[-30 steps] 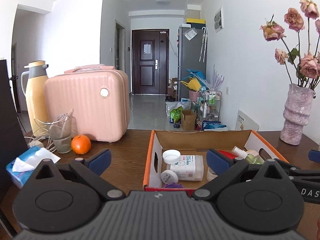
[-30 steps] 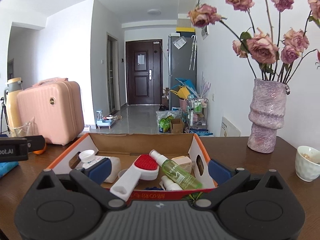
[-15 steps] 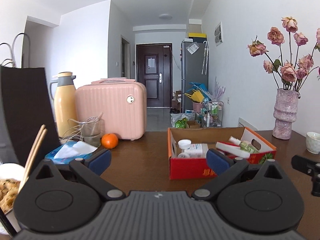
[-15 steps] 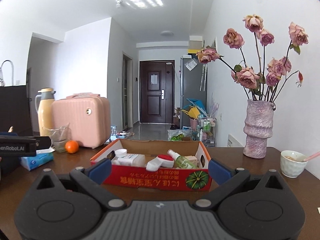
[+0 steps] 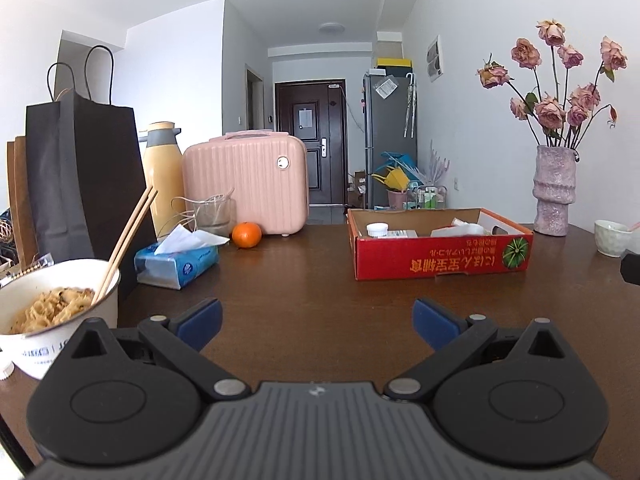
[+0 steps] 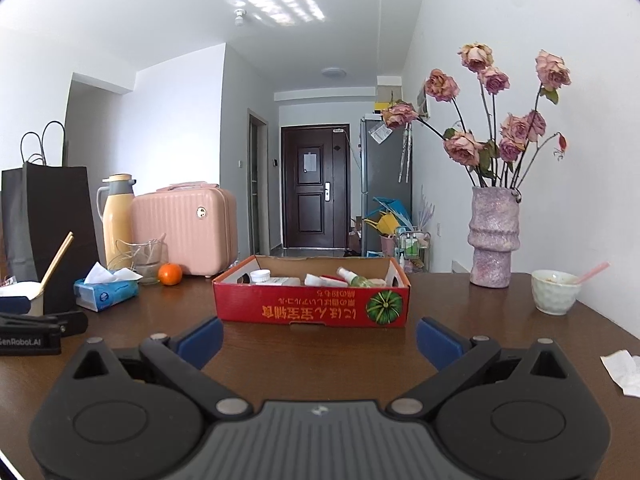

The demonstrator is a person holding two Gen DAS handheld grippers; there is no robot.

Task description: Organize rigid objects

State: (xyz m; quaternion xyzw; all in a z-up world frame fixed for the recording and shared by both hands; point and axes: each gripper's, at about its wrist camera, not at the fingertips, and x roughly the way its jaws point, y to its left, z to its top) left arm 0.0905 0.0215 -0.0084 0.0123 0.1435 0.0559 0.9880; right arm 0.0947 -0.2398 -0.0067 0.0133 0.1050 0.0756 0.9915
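Across the middle of both views I see the brown table [image 5: 320,280]. Centre of the right wrist frame: red cardboard box [image 6: 312,310], well ahead of my right gripper [image 6: 318,338], holding a white jar [image 6: 260,276] and spray bottle [image 6: 354,278]. Left view puts the box right of centre, beyond my left gripper [image 5: 318,320]. Both grippers: fingers spread wide, nothing between them.

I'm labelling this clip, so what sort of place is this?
Most likely a lived-in apartment, at a dining table: a hallway leads to an entrance door beside a fridge, and a vase of dried roses stands on the table.
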